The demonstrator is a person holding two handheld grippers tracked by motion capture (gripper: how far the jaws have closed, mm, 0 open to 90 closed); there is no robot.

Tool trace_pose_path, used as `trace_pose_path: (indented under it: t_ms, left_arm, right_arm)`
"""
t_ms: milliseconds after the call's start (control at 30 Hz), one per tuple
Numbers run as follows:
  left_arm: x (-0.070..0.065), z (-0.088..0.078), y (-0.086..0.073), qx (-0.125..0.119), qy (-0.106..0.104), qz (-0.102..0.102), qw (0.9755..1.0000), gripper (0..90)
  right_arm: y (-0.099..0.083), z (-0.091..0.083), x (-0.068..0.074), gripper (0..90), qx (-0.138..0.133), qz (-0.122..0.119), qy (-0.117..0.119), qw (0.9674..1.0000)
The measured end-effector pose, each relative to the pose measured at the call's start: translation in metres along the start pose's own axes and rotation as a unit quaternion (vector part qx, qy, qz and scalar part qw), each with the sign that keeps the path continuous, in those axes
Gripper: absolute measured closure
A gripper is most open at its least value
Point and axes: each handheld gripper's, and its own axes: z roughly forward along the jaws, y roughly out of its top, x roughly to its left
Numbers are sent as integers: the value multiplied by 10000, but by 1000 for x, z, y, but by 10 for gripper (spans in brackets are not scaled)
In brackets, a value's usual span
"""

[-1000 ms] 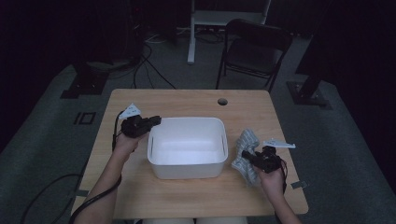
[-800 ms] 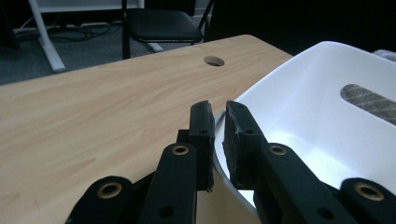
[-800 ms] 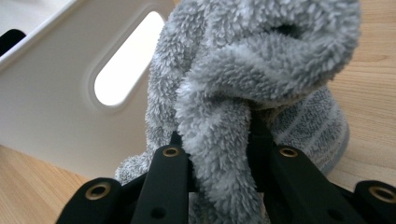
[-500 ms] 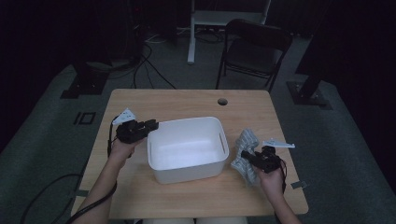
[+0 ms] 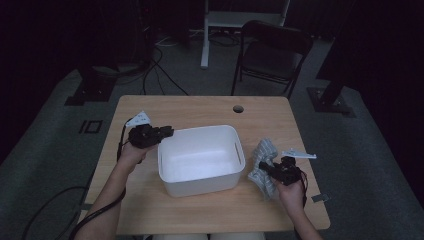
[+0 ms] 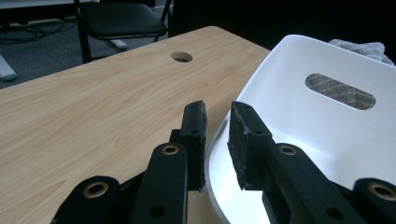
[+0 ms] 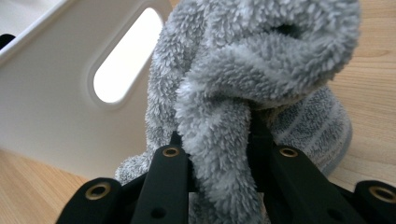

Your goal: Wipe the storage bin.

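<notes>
Where fluffy grey towel (image 7: 233, 93) bunches, smooth white tub (image 5: 200, 159).

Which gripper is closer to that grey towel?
Right. The right gripper is clamped on the towel; the left gripper is across the tub, at its far rim.

Wooden table (image 5: 200, 107): white bin (image 5: 200, 159), grey towel (image 5: 261, 165) beside it

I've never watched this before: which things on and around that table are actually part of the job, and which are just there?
In use: white plastic tub; grey fluffy towel; left gripper at the tub's rim; right gripper clamping the towel.

Lying about: black folding chair; floor cables.
</notes>
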Motion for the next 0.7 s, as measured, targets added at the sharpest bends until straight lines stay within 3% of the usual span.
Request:
trace_pose_path:
  t_ms: [300, 500, 700]
  left_arm:
    - [-9, -6, -5, -45, 182, -157, 9997, 808]
    - [-17, -15, -12, -109, 128, -269, 9995, 858]
    - [-19, -16, -10, -50, 131, -232, 9996, 852]
  right_arm:
    - [0, 0, 0, 758, -8, 14, 5, 10000]
    - [1, -1, -1, 758, -17, 29, 0, 10000]
    - [1, 0, -1, 758, -14, 48, 17, 10000]
